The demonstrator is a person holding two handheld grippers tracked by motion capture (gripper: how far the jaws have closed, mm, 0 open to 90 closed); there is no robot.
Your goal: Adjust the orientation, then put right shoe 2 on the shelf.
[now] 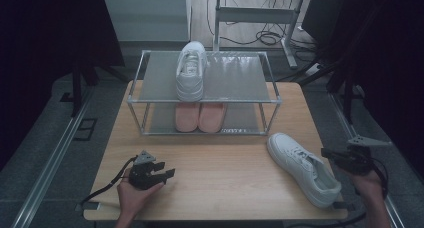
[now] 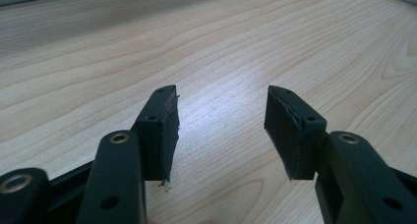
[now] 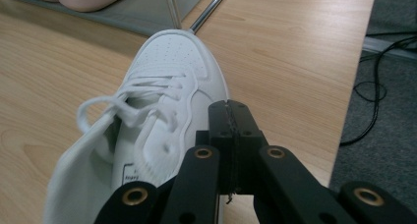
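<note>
One white sneaker already sits on the rack's top shelf. Its mate still lies on the worktop at lower right, beside your right gripper, jaws clenched empty. Your left gripper rests released, lower left.

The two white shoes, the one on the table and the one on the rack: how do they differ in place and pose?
The shoe on the table lies at the right, beside the shut right gripper; the shoe on the rack stands on the top shelf. The first lies diagonally, the second lies straight front to back. Both are white and laced.
</note>
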